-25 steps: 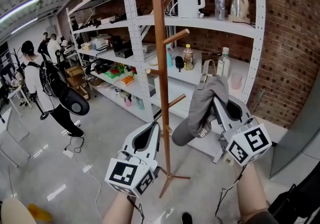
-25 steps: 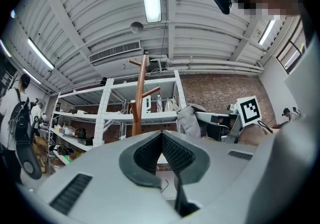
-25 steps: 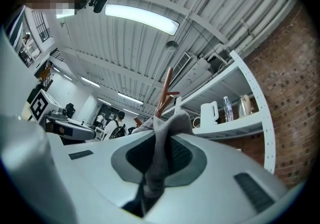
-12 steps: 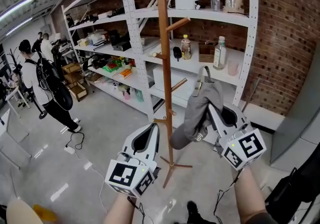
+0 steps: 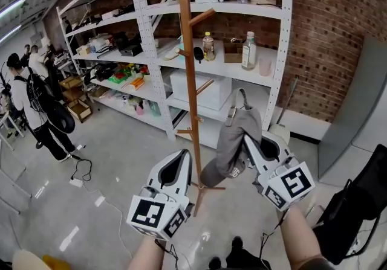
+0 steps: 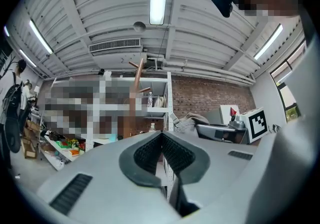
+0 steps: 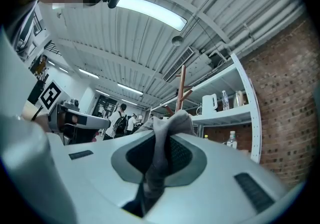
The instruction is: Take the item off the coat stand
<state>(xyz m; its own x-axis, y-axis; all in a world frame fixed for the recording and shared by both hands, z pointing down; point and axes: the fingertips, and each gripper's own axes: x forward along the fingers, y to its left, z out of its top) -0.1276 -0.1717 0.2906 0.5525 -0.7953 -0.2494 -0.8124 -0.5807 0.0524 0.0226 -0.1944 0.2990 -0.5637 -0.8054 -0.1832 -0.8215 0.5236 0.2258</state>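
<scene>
- The right gripper [image 5: 249,139] clamps a grey cap [image 5: 228,149] that drapes over its jaw tips.
- The left gripper [image 5: 184,154] is closed and empty.
- The coat stand [image 5: 188,69] rises ahead, between both grippers.

Soft grey cloth cap [image 5: 233,139], matt and creased. The coat stand [image 5: 188,69] was smooth reddish-brown wood with a slight sheen. The left gripper [image 5: 183,155] and right gripper [image 5: 248,139] had matt grey plastic shells and dark ribbed pads [image 6: 172,154]. The shelving [image 5: 254,9] was white-painted perforated metal. The wall [image 5: 326,33] was rough red brick. The floor [image 5: 115,160] was glossy, reflective grey.
</scene>
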